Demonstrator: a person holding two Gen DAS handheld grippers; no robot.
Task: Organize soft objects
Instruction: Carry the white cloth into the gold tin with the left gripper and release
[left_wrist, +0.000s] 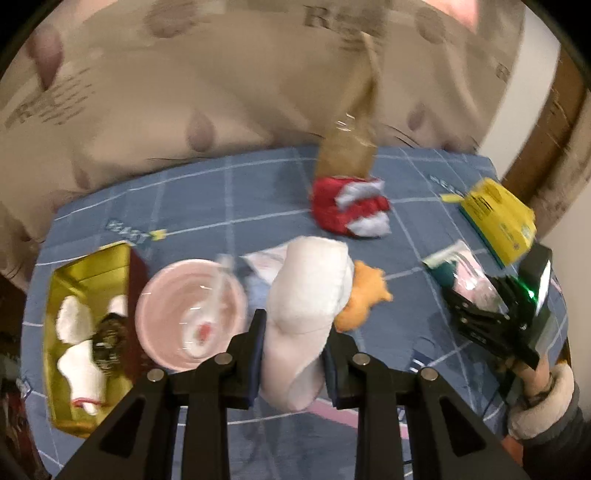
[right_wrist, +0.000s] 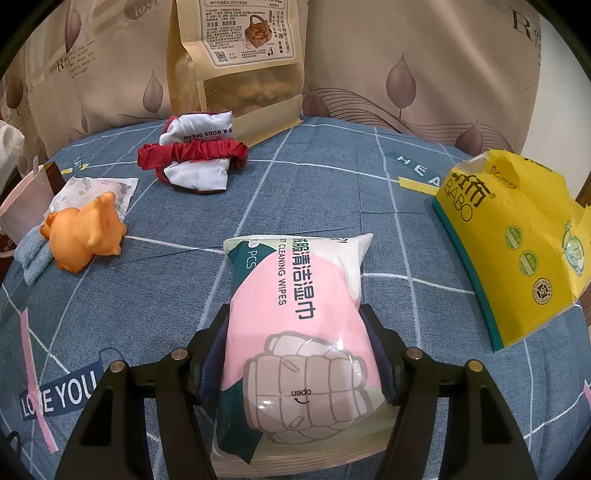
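Left gripper (left_wrist: 293, 354) pinches a soft white plush bundle (left_wrist: 310, 295) between its pads, held just above the blue grid-patterned cloth (left_wrist: 229, 192). To its left an open gold box (left_wrist: 92, 266) holds white pieces and something dark; beside it stands a pink round bowl (left_wrist: 166, 306) with a clear spoon in it. Right of the plush lies a small orange toy animal (right_wrist: 86, 234), resting partly on a pale blue folded cloth (right_wrist: 31, 258) and touching a flat white sachet (right_wrist: 92, 188). Farther back, a red-and-white bunched fabric piece (right_wrist: 195, 158) sits just in front of an upright tan kraft-paper pouch (right_wrist: 236, 70). Right gripper (right_wrist: 297, 350) squeezes a pink, white and green pack of cleaning wipes (right_wrist: 295, 317), which lies flat on the cloth. A yellow plastic tissue pack (right_wrist: 517, 251) lies at the far right, near the surface's edge. Beige leaf-printed fabric (right_wrist: 406, 74) rises behind. Open cloth remains between the wipes and the red fabric.
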